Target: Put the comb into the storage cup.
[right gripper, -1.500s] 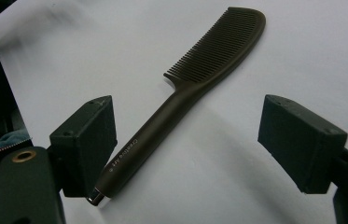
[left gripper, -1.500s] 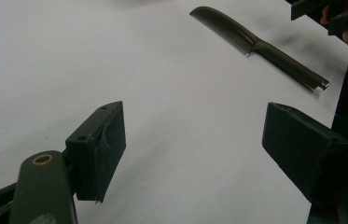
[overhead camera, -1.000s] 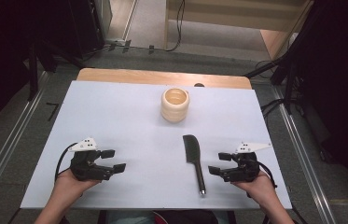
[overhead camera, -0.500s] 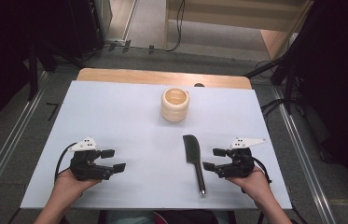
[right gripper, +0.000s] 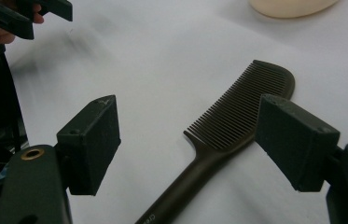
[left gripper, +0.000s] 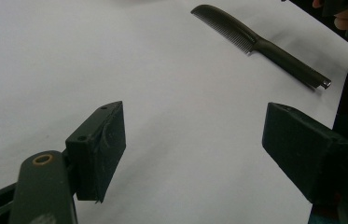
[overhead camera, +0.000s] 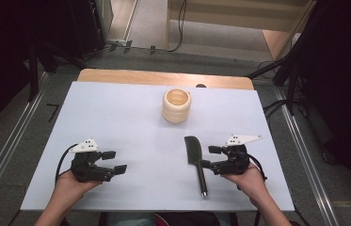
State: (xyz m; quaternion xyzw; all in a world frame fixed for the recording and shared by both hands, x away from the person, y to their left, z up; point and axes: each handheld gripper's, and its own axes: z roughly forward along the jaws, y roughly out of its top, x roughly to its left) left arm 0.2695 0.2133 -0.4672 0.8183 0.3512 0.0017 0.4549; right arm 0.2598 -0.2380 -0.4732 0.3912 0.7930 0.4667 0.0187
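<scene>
Near the front right of the white bench (overhead camera: pixel 116 117) a dark comb (overhead camera: pixel 195 157) lies flat, just left of the right tool (overhead camera: pixel 209 157), which is held low with jaws spread wide and empty. From the right gripper view the comb (right gripper: pixel 227 135) sits between and just past the two jaw pads, toothed section near the right pad, handle running toward the camera's bottom edge; whether a pad touches it I cannot tell. Comb long axis runs front to back on the bench in the high view: broad toothed head toward the far side, thin handle toward the person, ending in a small shiny tip. Teeth fine and closely spaced, back edge rounded, hard matte dark plastic, some raised lettering on the handle.

Left tool (overhead camera: pixel 115 161) is well apart from the comb, at the front left, jaws also wide and holding nothing; its own view has the comb (left gripper: pixel 255 42) far off toward the upper right.

Cream ribbed cup (overhead camera: pixel 176 106), round and open-topped, stands upright behind the comb toward the bench's far edge, clear of both tools. Bench surface smooth, pale, with a wooden strip at the far edge.
</scene>
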